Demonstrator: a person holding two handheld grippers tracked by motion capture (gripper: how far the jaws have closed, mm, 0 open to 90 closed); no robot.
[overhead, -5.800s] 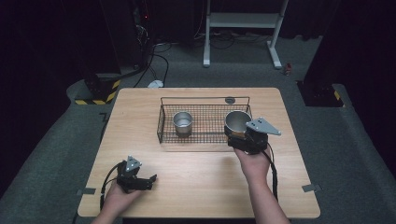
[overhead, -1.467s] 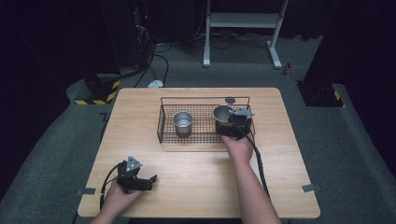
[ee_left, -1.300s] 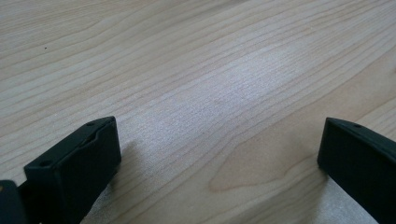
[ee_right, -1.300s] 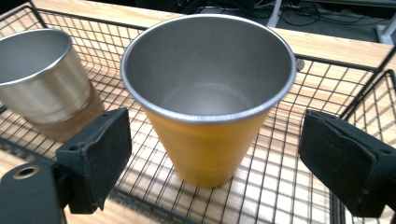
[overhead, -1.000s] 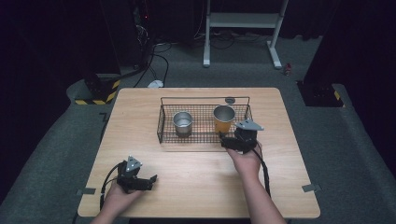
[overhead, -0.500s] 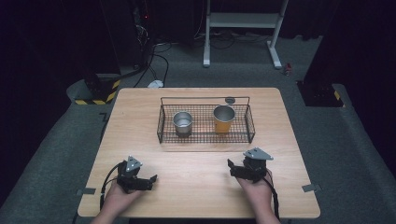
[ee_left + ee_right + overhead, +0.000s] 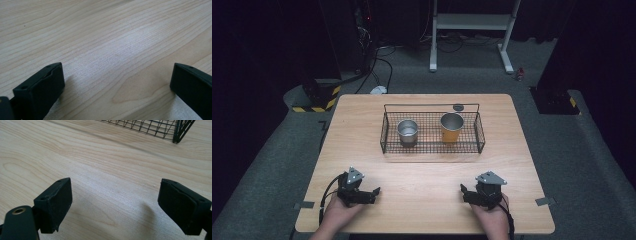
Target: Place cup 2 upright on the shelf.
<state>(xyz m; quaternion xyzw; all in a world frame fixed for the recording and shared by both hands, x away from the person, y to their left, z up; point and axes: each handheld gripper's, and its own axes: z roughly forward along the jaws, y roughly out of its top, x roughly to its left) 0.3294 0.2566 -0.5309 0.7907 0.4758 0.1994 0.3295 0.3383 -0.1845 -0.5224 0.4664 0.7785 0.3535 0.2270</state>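
Note:
A black wire basket (image 7: 432, 151) stands on the wooden table (image 7: 422, 175), past its middle. Inside it a silver metal cup (image 7: 407, 131) stands upright on the left and an orange cup (image 7: 451, 128) with a metal rim upright on the right, apart from each other. My left gripper (image 7: 373, 192) rests near the table's front left, open, with bare wood between its jaws (image 7: 116, 82). My right gripper (image 7: 464, 192) rests near the front right, open and holding nothing (image 7: 115, 203). A corner of the basket (image 7: 176, 131) shows ahead of it.
A small dark disc (image 7: 458, 107) lies on the table just behind the basket. Beyond the table's far edge are a white frame stand (image 7: 472, 30), cables on the floor and dark equipment. A wide strip of wood separates the basket from both grippers.
My right gripper set the orange cup down in the basket's right side, let go of it and drew back to the table's front right. The left gripper stayed put.

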